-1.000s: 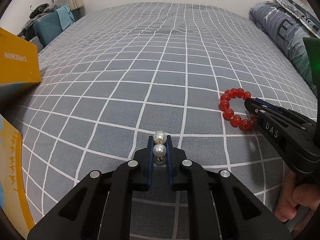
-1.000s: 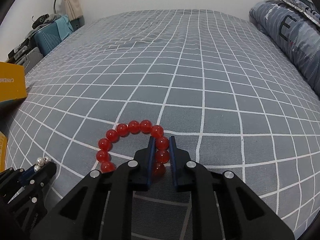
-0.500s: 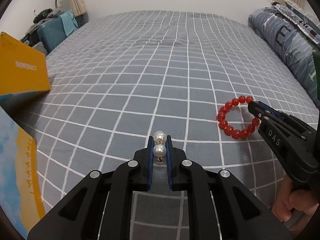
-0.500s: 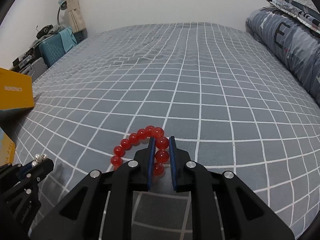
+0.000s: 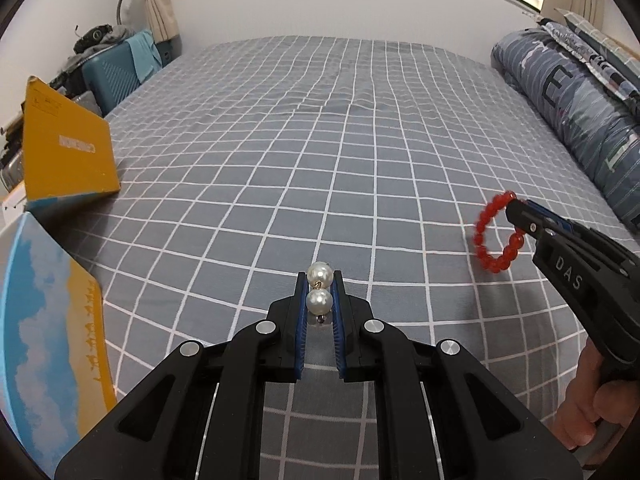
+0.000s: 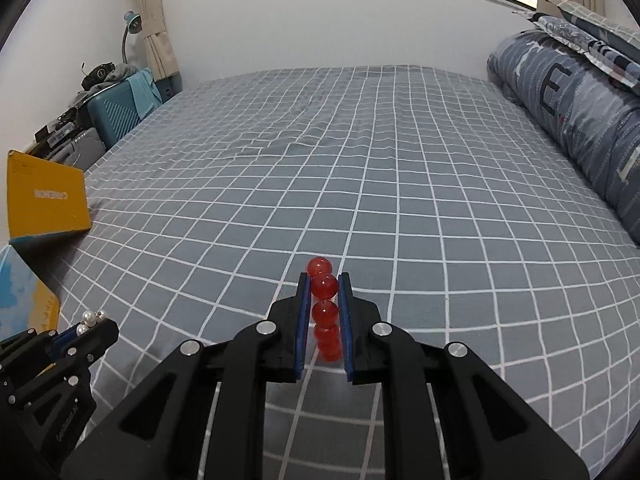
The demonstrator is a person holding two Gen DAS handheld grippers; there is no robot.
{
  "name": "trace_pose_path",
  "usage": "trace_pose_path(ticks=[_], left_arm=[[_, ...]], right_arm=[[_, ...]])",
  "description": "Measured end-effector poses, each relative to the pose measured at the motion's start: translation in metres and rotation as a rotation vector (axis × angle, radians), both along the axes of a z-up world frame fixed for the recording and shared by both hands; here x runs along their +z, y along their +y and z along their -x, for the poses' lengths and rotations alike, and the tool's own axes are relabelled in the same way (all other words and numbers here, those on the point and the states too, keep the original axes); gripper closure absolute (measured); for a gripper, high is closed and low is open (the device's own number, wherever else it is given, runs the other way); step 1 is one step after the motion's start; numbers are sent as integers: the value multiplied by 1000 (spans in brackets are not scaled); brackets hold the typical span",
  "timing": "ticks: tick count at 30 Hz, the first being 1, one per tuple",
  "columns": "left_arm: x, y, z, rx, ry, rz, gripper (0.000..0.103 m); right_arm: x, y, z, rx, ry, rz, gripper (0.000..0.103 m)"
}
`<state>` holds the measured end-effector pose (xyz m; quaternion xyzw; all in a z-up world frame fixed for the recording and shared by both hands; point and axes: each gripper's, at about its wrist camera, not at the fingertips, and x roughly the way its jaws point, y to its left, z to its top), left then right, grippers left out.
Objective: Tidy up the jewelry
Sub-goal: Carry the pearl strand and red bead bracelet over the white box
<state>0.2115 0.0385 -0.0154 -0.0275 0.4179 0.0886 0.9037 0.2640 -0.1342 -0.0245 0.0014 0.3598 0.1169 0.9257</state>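
Note:
My left gripper [image 5: 319, 280] is shut on a pearl piece [image 5: 319, 301] of two white beads, held above the grey checked bed. It also shows at the lower left of the right wrist view [image 6: 93, 320]. My right gripper [image 6: 324, 280] is shut on a red bead bracelet [image 6: 324, 286], lifted off the bed so it hangs edge-on between the fingers. In the left wrist view the bracelet [image 5: 486, 236] hangs as a ring from the right gripper [image 5: 514, 206] at the right.
An open yellow and blue box stands at the left, its lid [image 5: 66, 152] upright and its blue and yellow body [image 5: 48, 320] near the bed's left edge. A rolled grey quilt [image 5: 568, 104] lies along the right. A teal suitcase [image 6: 116, 116] stands beyond the bed.
My right gripper has lifted the red bracelet off the bed; it now hangs in the air. Both grippers have risen and tilted up, with the pearl piece still held.

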Motion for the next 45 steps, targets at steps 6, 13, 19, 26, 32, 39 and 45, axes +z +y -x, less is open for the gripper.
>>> trace_pose_path(ticks=[6,13,19,26,32,39,45], left_arm=[[8,-2,8,-7,-3,1,92],[16,-4,17,-9,-9,1,92],[22,-1,24,-5,-6,7,92],[32,-3,35,-11,-11,5,92],[43,0,46,1,-19,3,92],[57,7,60,7,-32,7,92],[68,12,75,17,-40,10,92]], right_arm=[[8,-6,12,-8,0,-3,90],[18,-6,26,-9,-8,3,90],[29,-6,37,-2,-18,7,90],[44,-4,51,-1,-27,13,90],[54,-3,62,5,-31,14,90],[66,3,79,16,-43,15,90],[82,8,95,31,-60,15,90]])
